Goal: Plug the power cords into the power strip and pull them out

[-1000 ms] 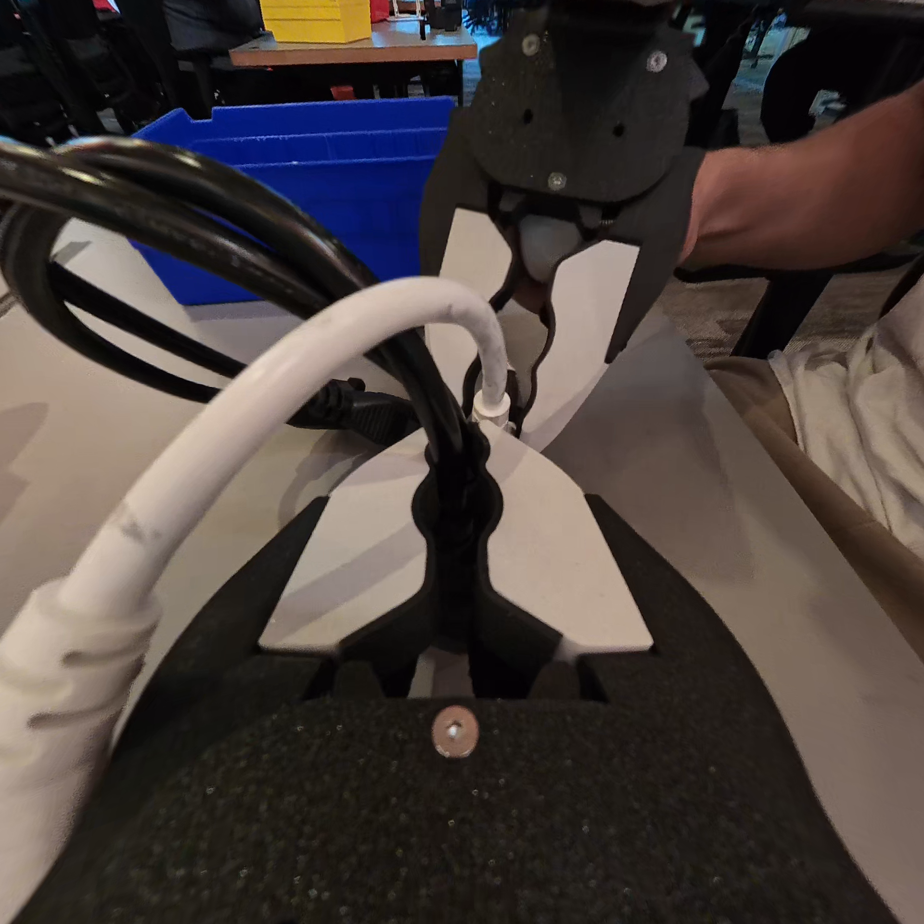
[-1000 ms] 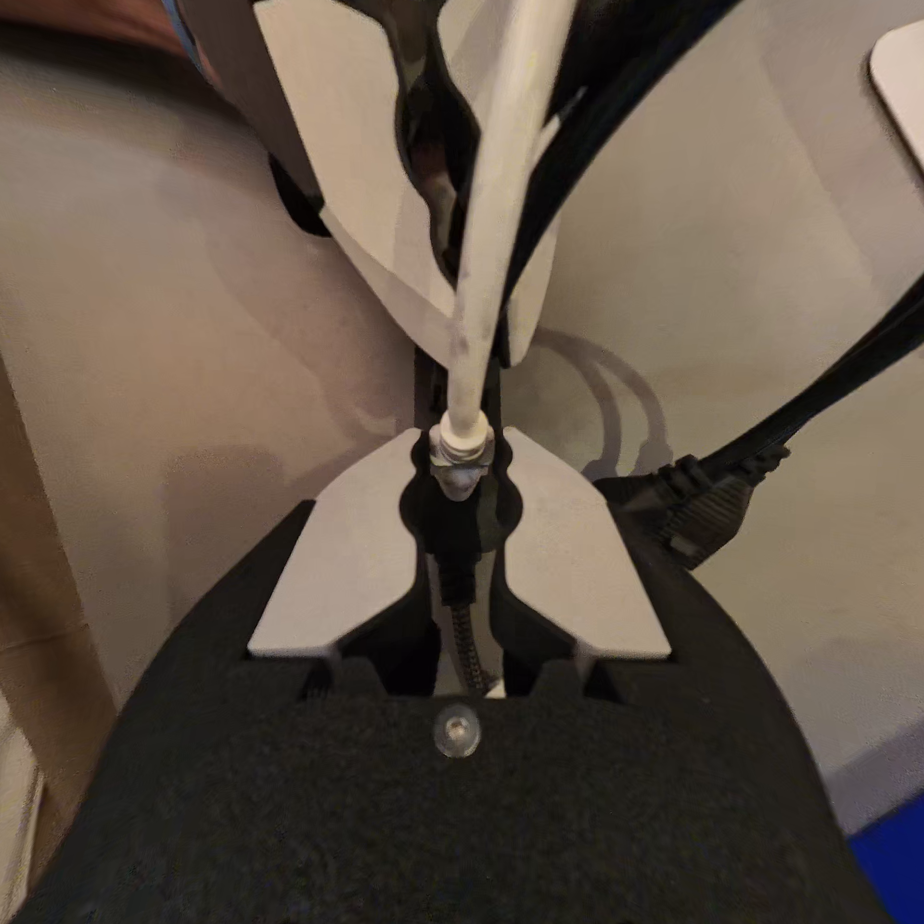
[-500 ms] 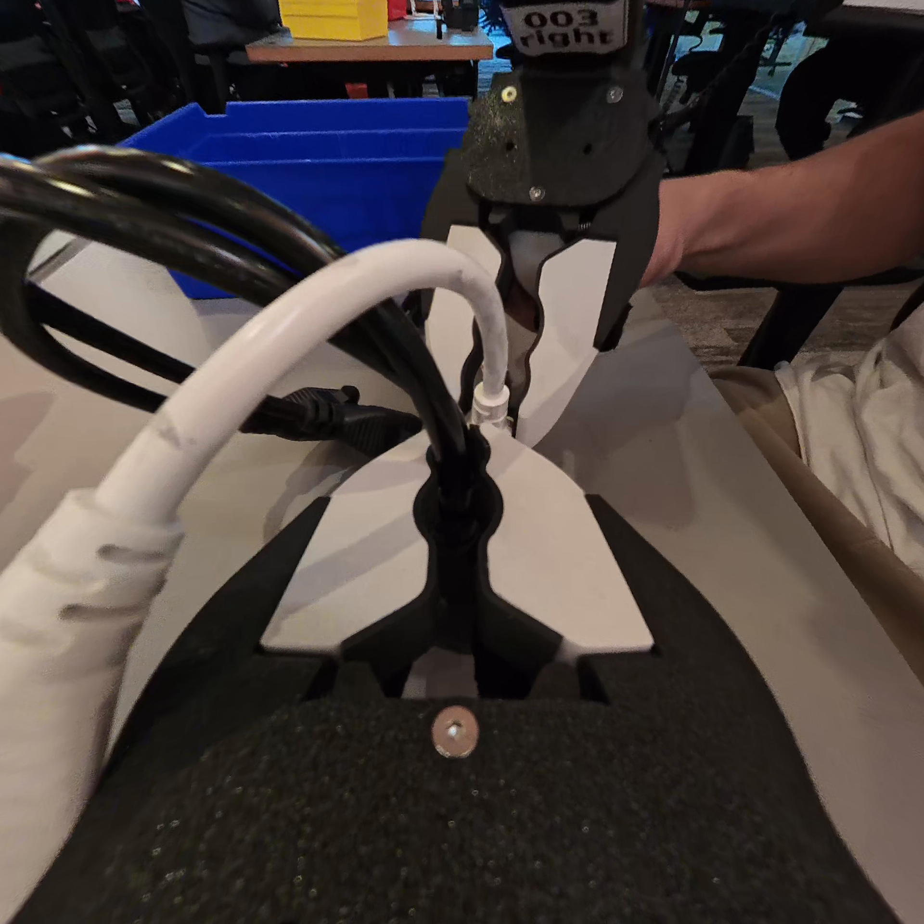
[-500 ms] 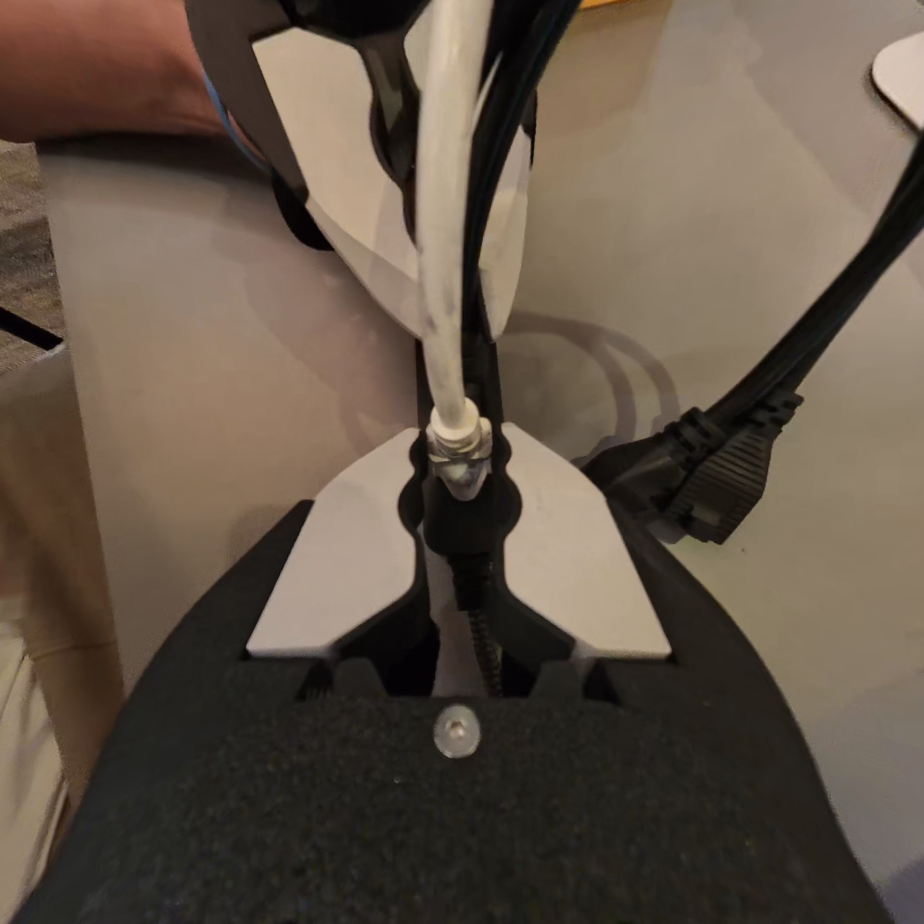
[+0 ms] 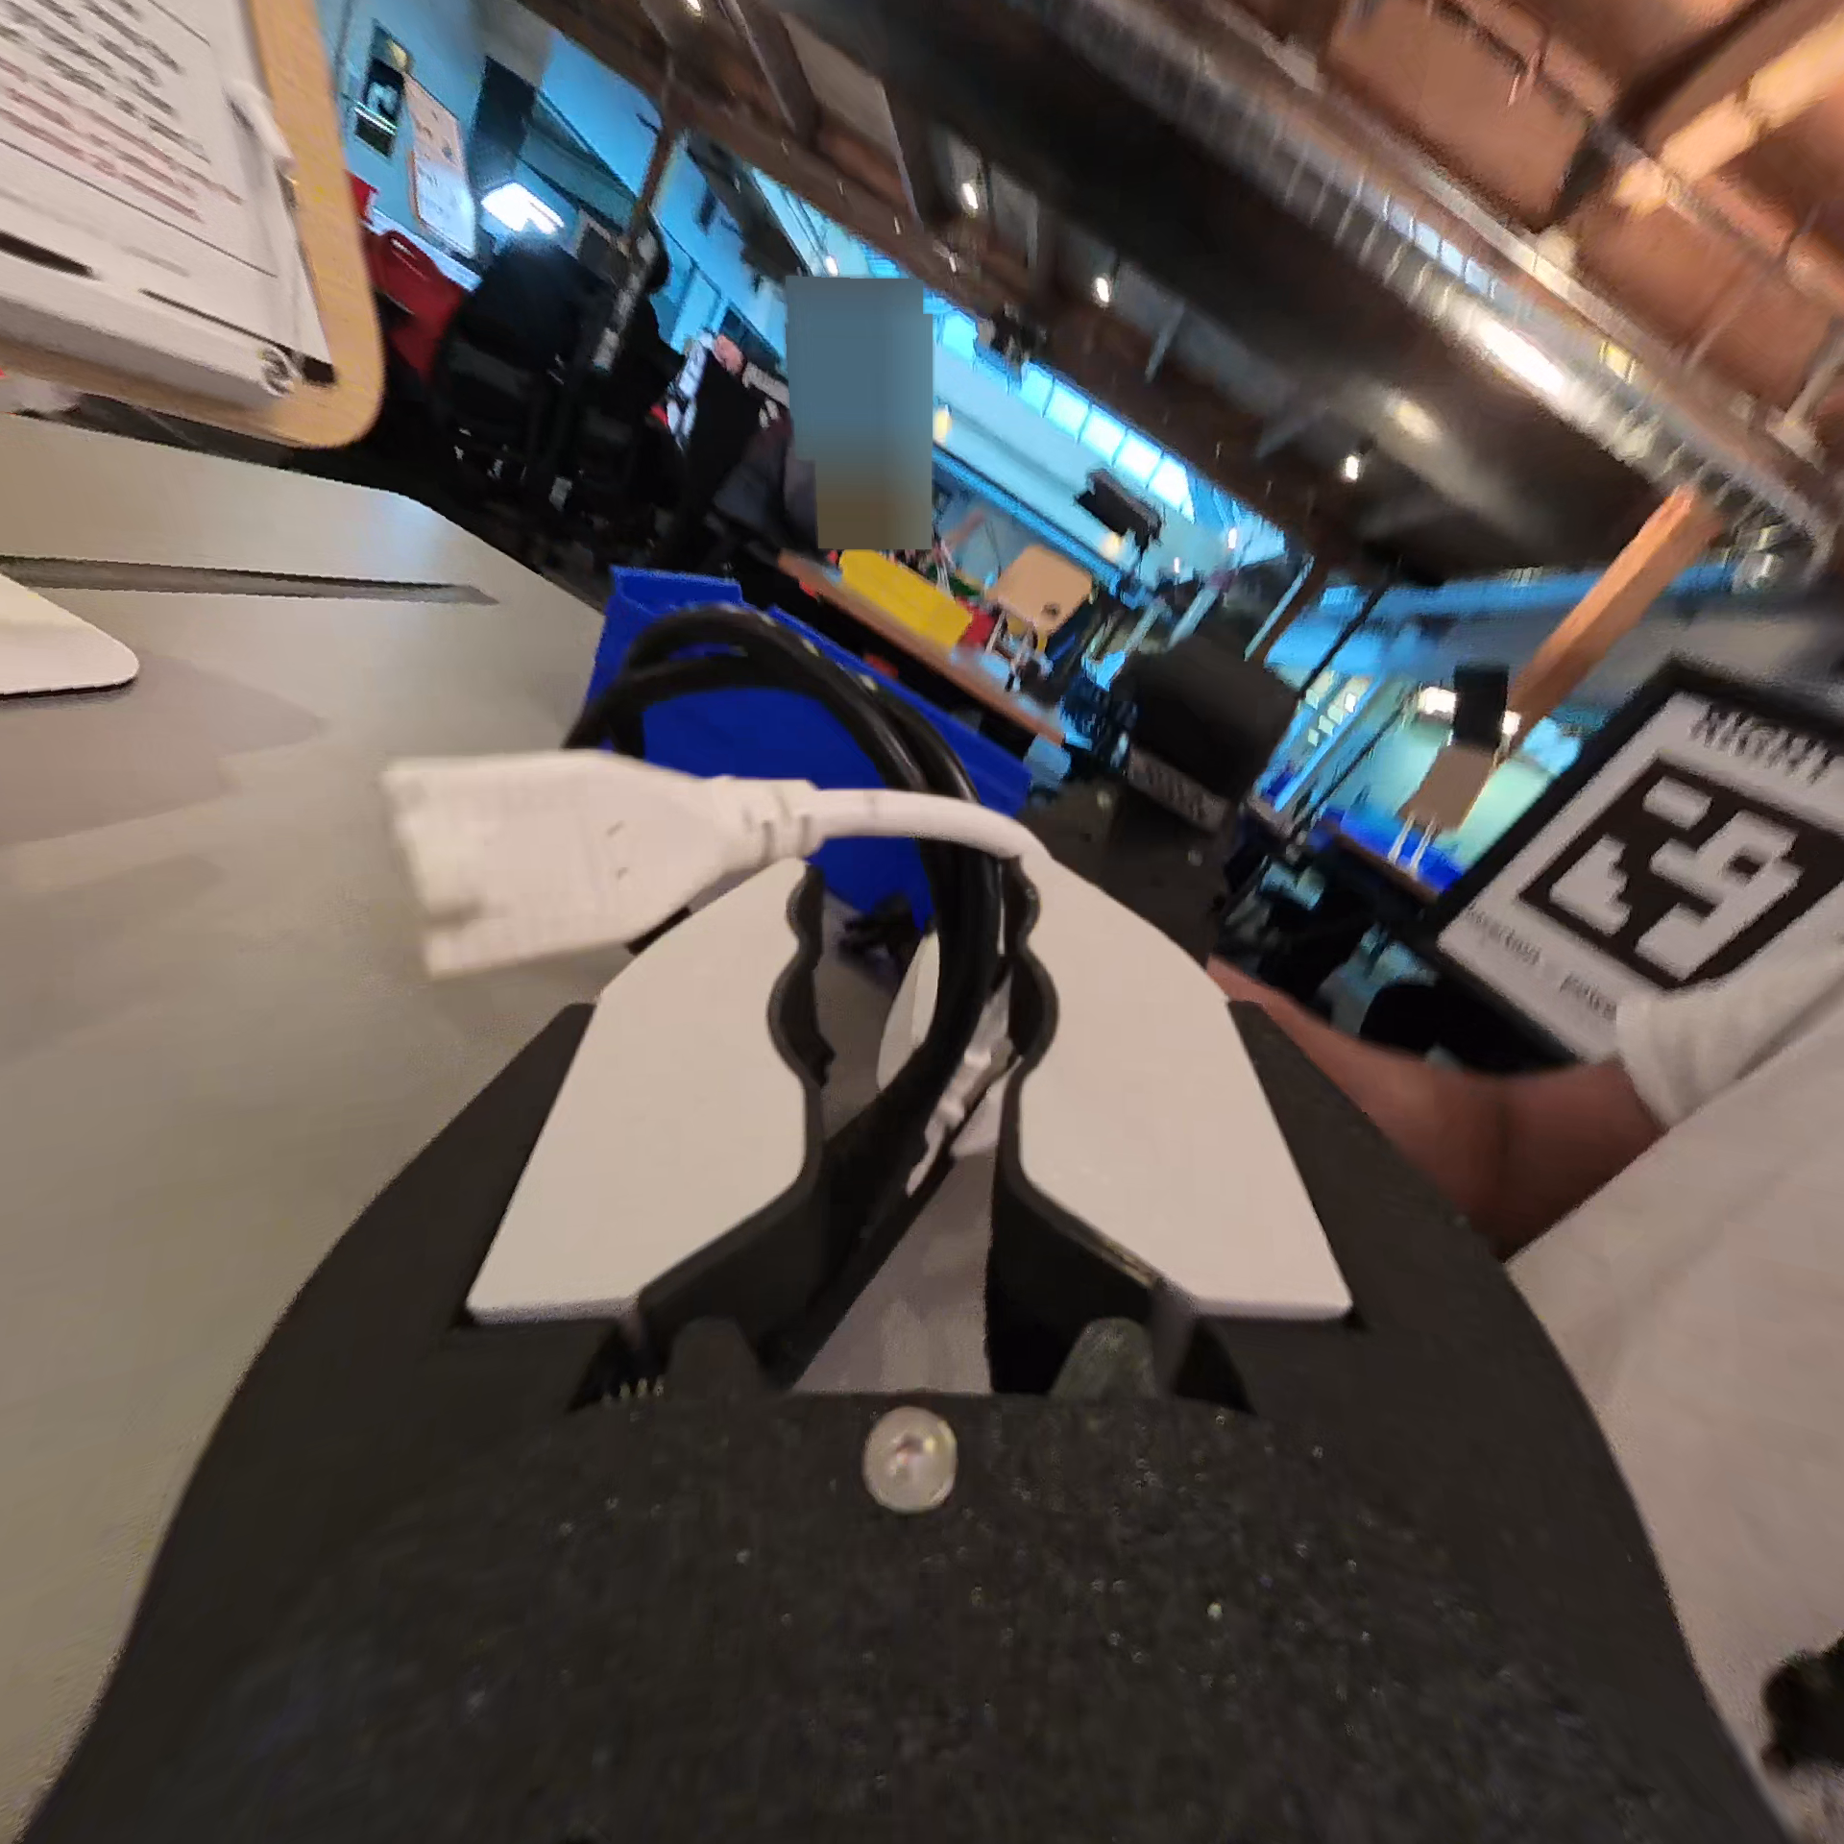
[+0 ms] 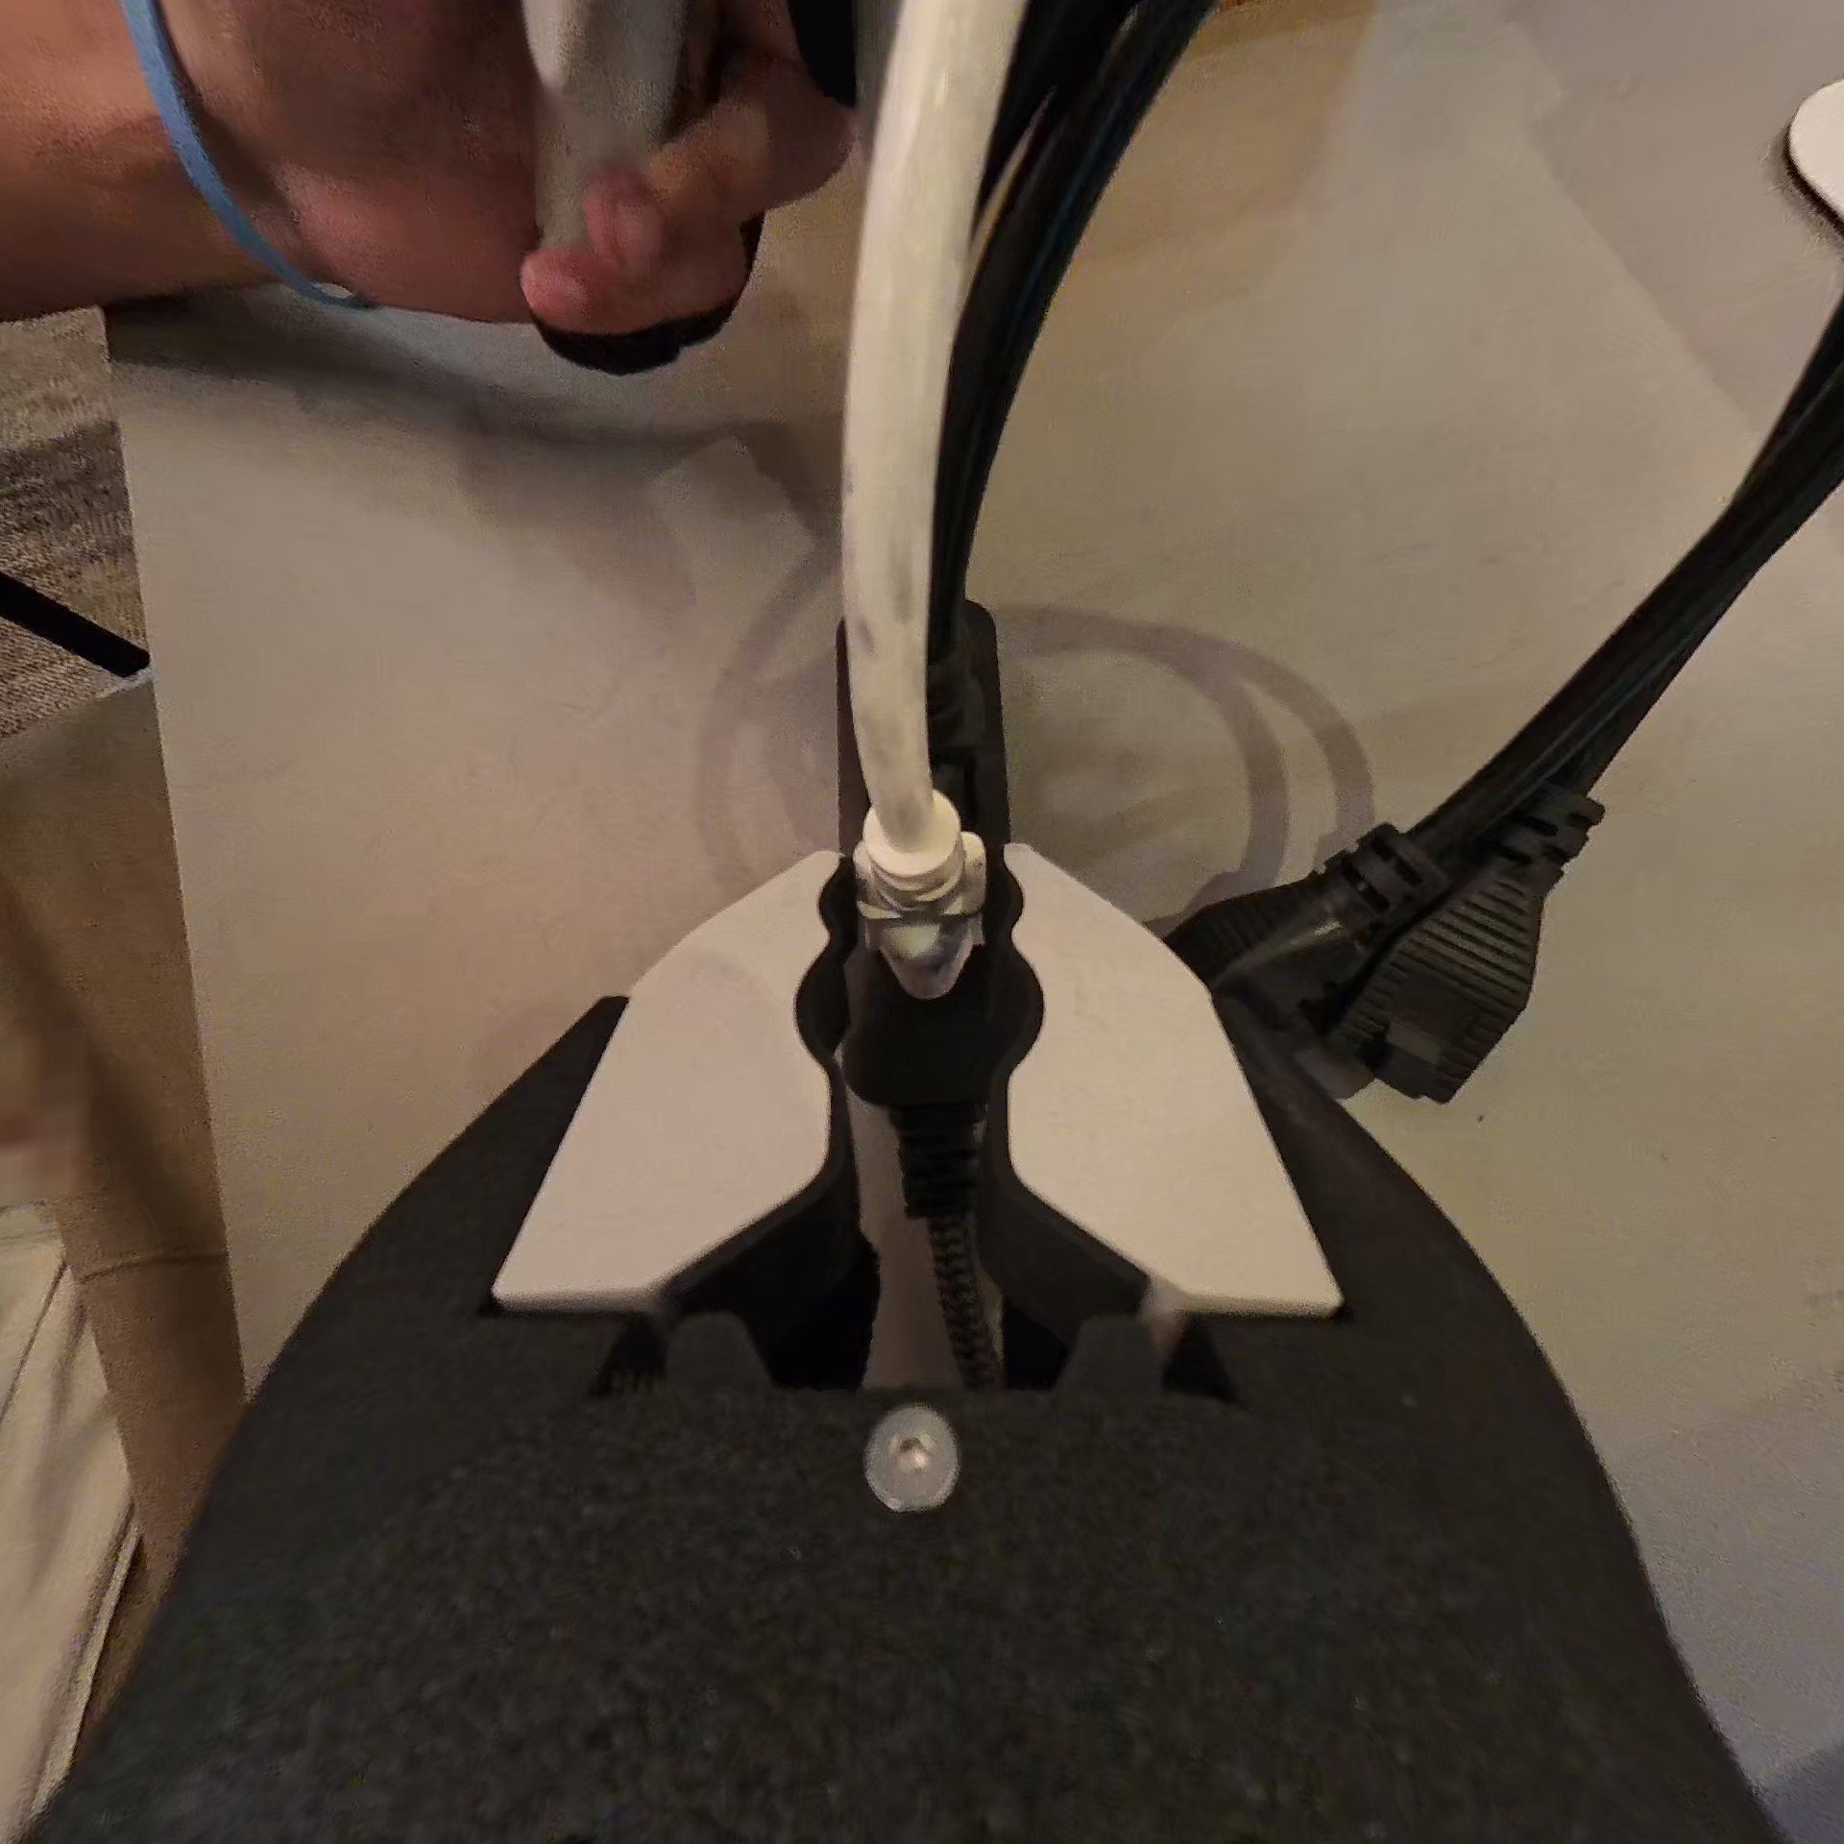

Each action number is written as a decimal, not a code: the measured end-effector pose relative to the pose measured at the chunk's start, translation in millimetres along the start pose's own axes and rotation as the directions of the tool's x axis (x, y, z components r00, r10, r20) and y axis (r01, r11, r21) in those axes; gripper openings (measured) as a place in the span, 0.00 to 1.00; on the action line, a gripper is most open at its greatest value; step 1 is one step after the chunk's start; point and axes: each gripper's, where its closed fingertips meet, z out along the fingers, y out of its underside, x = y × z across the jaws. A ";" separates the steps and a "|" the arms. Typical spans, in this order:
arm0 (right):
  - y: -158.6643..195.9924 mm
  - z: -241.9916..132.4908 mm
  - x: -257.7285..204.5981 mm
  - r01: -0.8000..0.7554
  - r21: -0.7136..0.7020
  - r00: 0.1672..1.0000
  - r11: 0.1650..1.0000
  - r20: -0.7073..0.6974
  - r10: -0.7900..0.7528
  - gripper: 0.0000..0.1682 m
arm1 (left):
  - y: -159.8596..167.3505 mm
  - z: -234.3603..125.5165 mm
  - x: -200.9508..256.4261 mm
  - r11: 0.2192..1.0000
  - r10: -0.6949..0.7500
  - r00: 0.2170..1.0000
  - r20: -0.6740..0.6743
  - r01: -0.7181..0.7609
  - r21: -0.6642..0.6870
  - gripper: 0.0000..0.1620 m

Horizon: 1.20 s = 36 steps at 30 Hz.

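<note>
Fingers of the right claw [image 6: 923, 933] are closed on a black plug [image 6: 923, 1048] with a ribbed strain relief and a braided lead running back toward the claw's body. A white cord [image 6: 893, 499], smooth and scuffed, meets the plug at the fingertips with a small ribbed collar and rises up and away. A bundle of glossy black cords [image 6: 1008, 349] runs just beside it on the right. Farther right, two black moulded plugs [image 6: 1397, 958] with ridged grips lie on the pale counter [image 6: 449, 698]. At the far left a hand [image 6: 479, 180] grips a pale handle.

The left claw [image 5: 913, 943] is tilted upward, its white-faced fingers parted narrowly. The looped black cords and the thin end of the white cord pass between them against the right finger; whether they are pinched I cannot tell. The white cord's blocky socket end [image 5: 539, 868] juts out to the left, above the counter. Beyond the loop sits a blue plastic bin [image 5: 788, 738], partly screened by the cords. No power strip shows in either view.
</note>
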 end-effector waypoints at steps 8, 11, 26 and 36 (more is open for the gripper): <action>2.1 0.2 -0.9 0.015 -0.069 1.000 0.997 -0.003 -0.015 0.15 | -37.4 32.7 -2.6 0.973 -0.184 0.983 -0.017 0.184 0.137 0.24; 2.3 0.3 -0.8 0.008 -0.075 1.000 0.997 -0.018 -0.009 0.15 | -48.1 40.4 13.8 0.994 0.066 0.994 0.087 -0.073 0.076 0.11; 2.0 -0.3 2.6 -0.075 -0.012 0.997 0.997 0.013 0.075 0.15 | -41.4 77.0 86.4 0.935 0.335 0.941 -0.052 -0.338 -0.103 0.08; 20.3 15.0 -0.2 -0.010 -0.067 0.997 0.998 -0.077 0.005 0.25 | -41.4 77.4 81.8 0.934 0.340 0.940 -0.026 -0.341 -0.110 0.08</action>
